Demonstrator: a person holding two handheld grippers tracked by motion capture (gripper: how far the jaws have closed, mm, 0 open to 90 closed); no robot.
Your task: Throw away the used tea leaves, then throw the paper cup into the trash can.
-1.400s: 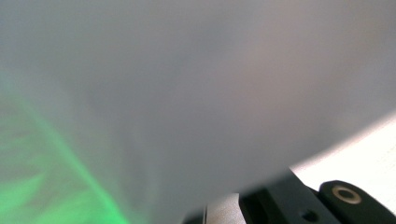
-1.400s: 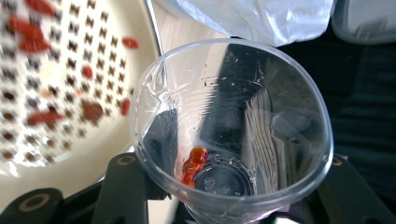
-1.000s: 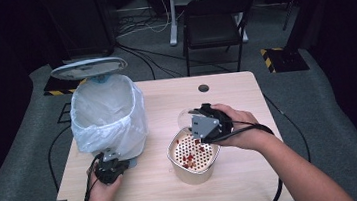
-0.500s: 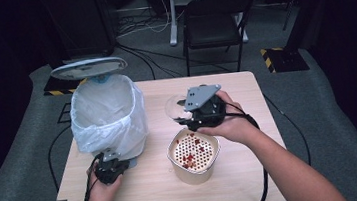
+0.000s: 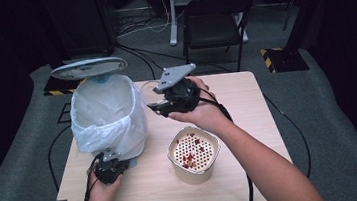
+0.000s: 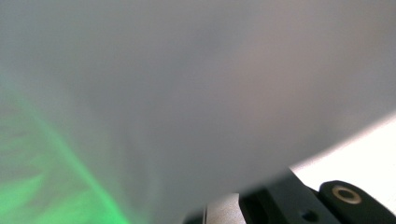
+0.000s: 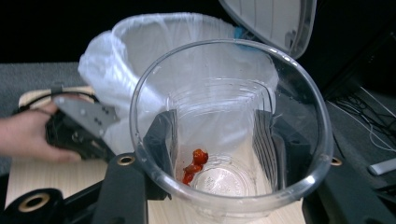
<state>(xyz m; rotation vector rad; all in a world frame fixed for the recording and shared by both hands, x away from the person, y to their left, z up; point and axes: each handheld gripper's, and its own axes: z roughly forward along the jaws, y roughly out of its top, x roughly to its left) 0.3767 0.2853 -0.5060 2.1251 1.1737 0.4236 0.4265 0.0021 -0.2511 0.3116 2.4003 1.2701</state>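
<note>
Clear plastic cup (image 7: 231, 140), a few red bits on its bottom, tipped toward the white-lined bin (image 5: 107, 115), beside its rim.

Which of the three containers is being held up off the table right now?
The clear plastic cup, clamped in the right gripper beside the bin. The lined white bin and the beige strainer pot both stand on the table.

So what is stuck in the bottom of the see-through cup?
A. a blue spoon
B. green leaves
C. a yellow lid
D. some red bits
D: in the right gripper view, a few red bits cling near the bottom of the clear cup, which the right tongs hold by its sides, in front of the white-bagged bin.
</note>
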